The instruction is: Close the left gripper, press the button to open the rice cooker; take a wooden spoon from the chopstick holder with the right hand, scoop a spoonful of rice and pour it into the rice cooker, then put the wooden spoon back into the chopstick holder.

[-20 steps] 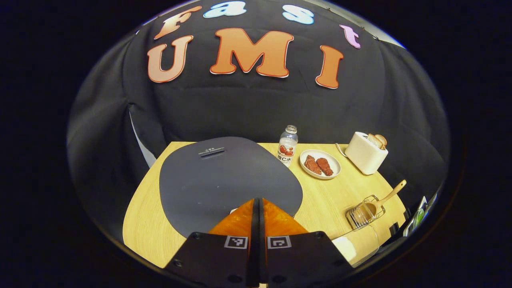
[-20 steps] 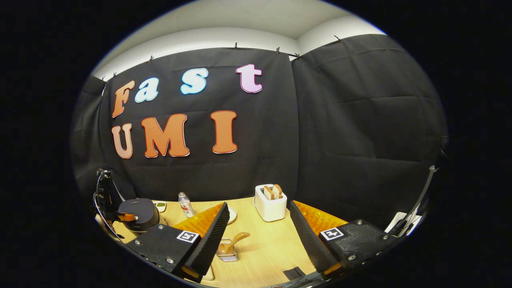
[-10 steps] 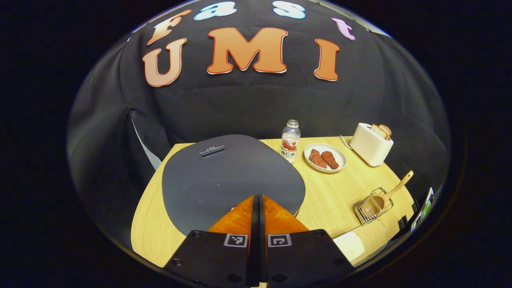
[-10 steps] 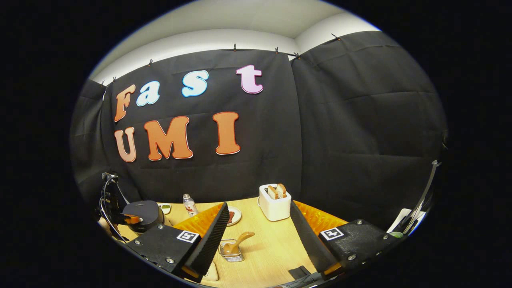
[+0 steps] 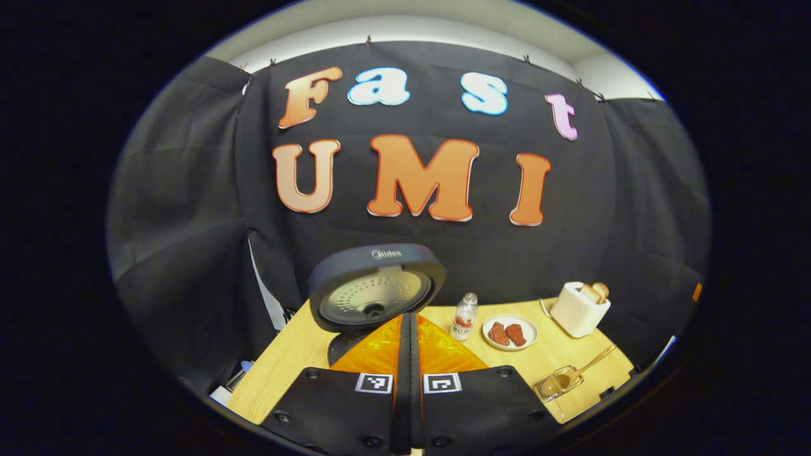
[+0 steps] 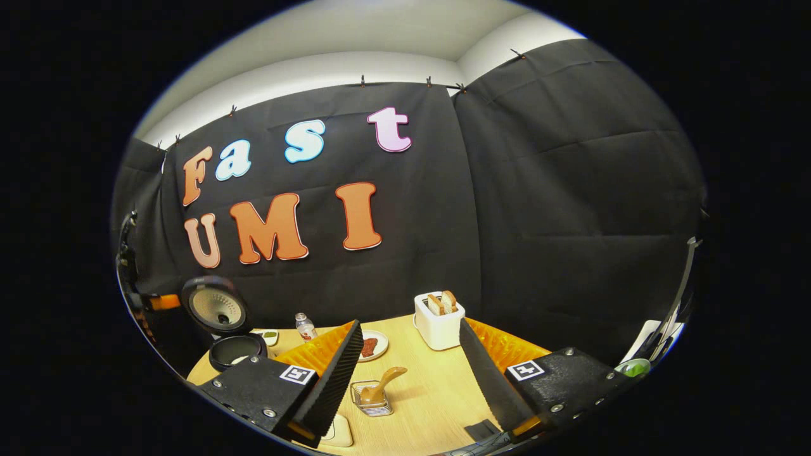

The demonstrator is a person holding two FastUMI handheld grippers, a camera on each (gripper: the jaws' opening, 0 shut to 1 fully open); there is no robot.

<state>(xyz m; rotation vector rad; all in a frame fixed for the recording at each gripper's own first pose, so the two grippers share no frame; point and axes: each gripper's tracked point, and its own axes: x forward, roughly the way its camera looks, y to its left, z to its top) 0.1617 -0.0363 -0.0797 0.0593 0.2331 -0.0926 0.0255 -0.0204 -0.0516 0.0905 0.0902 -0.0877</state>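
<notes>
The dark rice cooker stands open, its lid (image 5: 377, 288) tipped up and showing the round inner plate. My left gripper (image 5: 408, 315) is shut on nothing, its tips just in front of the cooker and clear of it. In the right gripper view the cooker's lid (image 6: 214, 305) and pot (image 6: 237, 349) sit far left, with the left gripper (image 6: 155, 302) beside them. The wooden spoon (image 6: 382, 386) leans in the wire chopstick holder (image 6: 370, 405), low between the fingers of my right gripper (image 6: 410, 326), which is open and well short of it. The spoon (image 5: 586, 368) also lies at the table's right.
A small bottle (image 5: 466, 315), a white plate with two brown pieces (image 5: 510, 332) and a white toaster with bread (image 5: 578, 307) line the back of the wooden table (image 5: 285, 361). A pale container (image 6: 339, 434) sits at the front edge, partly behind my right gripper's finger.
The cooker's lid has sprung up from flat to upright. My left gripper, still shut, has drawn back and tilted up from the lid. The right gripper has barely moved.
</notes>
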